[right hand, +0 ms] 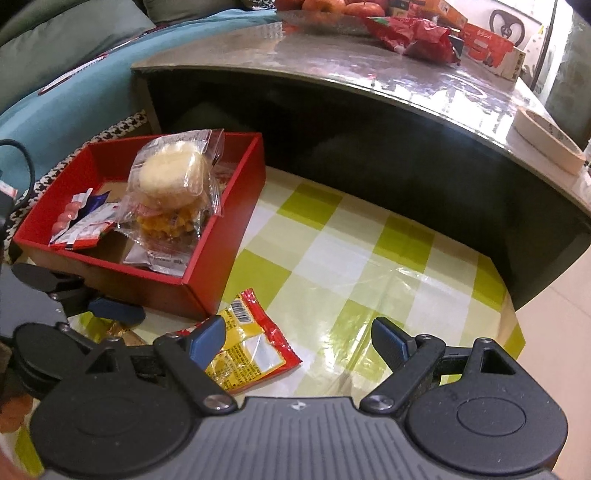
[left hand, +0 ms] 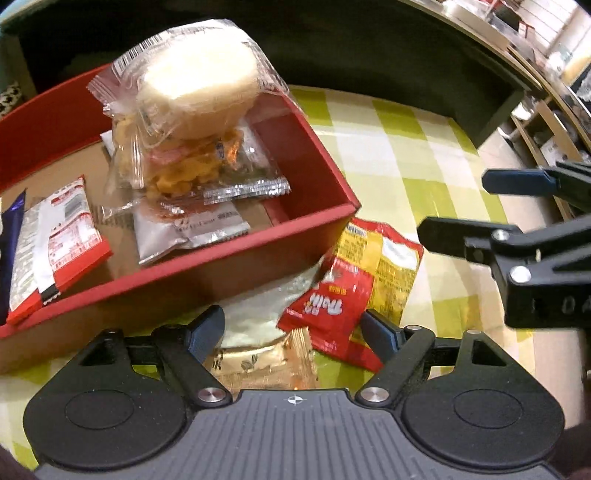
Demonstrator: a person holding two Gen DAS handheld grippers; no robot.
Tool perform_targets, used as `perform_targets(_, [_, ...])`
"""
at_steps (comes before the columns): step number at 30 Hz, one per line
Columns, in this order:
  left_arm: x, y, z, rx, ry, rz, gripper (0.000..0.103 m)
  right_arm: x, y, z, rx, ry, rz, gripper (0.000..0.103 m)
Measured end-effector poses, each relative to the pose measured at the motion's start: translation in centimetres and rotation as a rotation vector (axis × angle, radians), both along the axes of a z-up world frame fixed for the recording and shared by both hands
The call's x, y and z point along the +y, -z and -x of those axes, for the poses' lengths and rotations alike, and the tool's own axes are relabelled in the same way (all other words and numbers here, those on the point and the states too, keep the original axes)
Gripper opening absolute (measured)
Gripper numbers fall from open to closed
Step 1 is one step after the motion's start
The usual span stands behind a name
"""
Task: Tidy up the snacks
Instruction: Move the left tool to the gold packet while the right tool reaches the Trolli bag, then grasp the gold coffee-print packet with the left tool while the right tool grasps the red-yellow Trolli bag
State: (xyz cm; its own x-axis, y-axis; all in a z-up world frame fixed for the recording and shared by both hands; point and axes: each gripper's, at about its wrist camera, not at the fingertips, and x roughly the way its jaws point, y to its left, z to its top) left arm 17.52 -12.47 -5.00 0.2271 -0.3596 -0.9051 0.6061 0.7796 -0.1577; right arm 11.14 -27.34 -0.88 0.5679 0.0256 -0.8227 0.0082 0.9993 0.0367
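A red box (left hand: 314, 221) (right hand: 221, 254) sits on the green-checked tablecloth and holds several snack packets, topped by a clear-wrapped white cake (left hand: 199, 79) (right hand: 168, 173). On the cloth by the box's near corner lie a red-and-yellow packet (left hand: 354, 280) (right hand: 251, 347), a translucent white packet (left hand: 258, 314) and a gold packet (left hand: 258, 365). My left gripper (left hand: 293, 328) is open, low over these loose packets. My right gripper (right hand: 299, 338) is open, its left finger over the red-and-yellow packet; it shows in the left wrist view (left hand: 454, 206) at right.
A dark low table (right hand: 369, 110) with a glossy top stands behind the cloth, carrying red snack bags (right hand: 413, 33), boxes and a tape roll (right hand: 546, 144). A teal sofa (right hand: 74, 85) is at back left. The cloth's right edge (right hand: 513, 314) drops to the floor.
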Motion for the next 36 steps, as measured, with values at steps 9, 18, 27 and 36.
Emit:
perform_targets(9, [3.2, -0.2, 3.4, 0.091, -0.018, 0.018, 0.088, 0.0, 0.2, 0.2, 0.02, 0.0, 0.0, 0.089])
perform_targets(18, [0.6, 0.4, 5.9, -0.035, -0.077, -0.137, 0.084, -0.6, 1.7, -0.2, 0.097, 0.04, -0.067, 0.089])
perform_targets(27, [2.5, -0.1, 6.9, -0.017, -0.176, -0.145, 0.052, -0.8, 3.2, -1.6, 0.161, 0.115, -0.217, 0.089])
perform_targets(36, [4.8, 0.1, 8.1, -0.008, -0.211, -0.144, 0.055, 2.8, 4.5, -3.1, 0.177, 0.157, -0.212, 0.097])
